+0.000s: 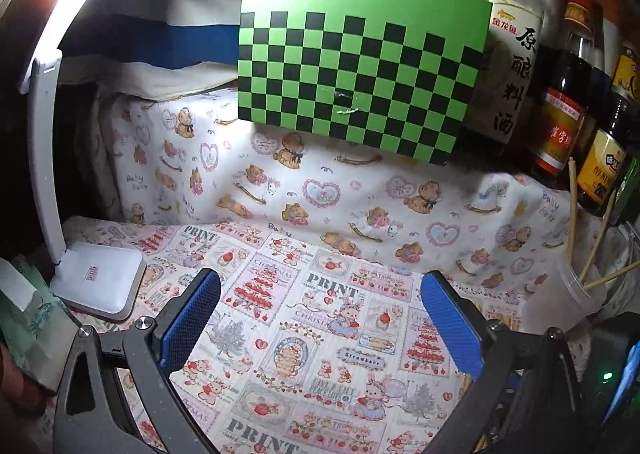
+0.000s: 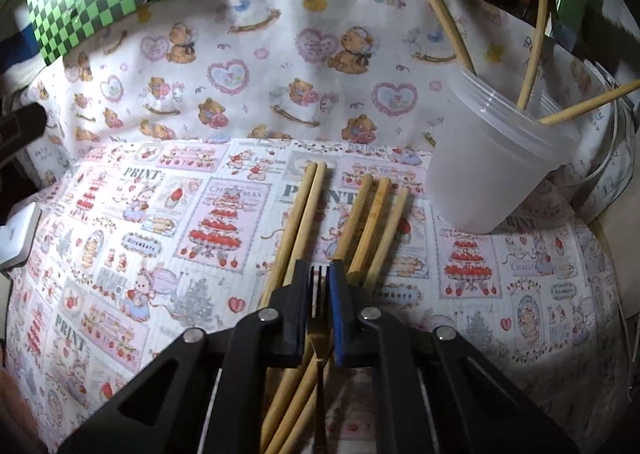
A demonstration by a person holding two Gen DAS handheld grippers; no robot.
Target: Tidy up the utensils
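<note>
My right gripper (image 2: 320,268) is shut on a thin metal fork (image 2: 319,294); its tines show between the blue pads and its golden handle runs back under the jaws. Several wooden chopsticks (image 2: 372,221) lie on the printed cloth around and ahead of the fork, two of them side by side at the left (image 2: 304,209). A frosted plastic cup (image 2: 492,165) stands to the right with three chopsticks (image 2: 532,53) leaning in it. My left gripper (image 1: 320,294) hangs open over bare cloth, nothing between its pads. The cup (image 1: 560,294) sits at that view's right edge.
A green checkered board (image 1: 360,65) leans at the back on a raised, cloth-covered ledge. Sauce bottles (image 1: 560,93) stand in a row at the back right, close behind the cup. A white lamp base (image 1: 100,278) sits at the left, its arm arching overhead.
</note>
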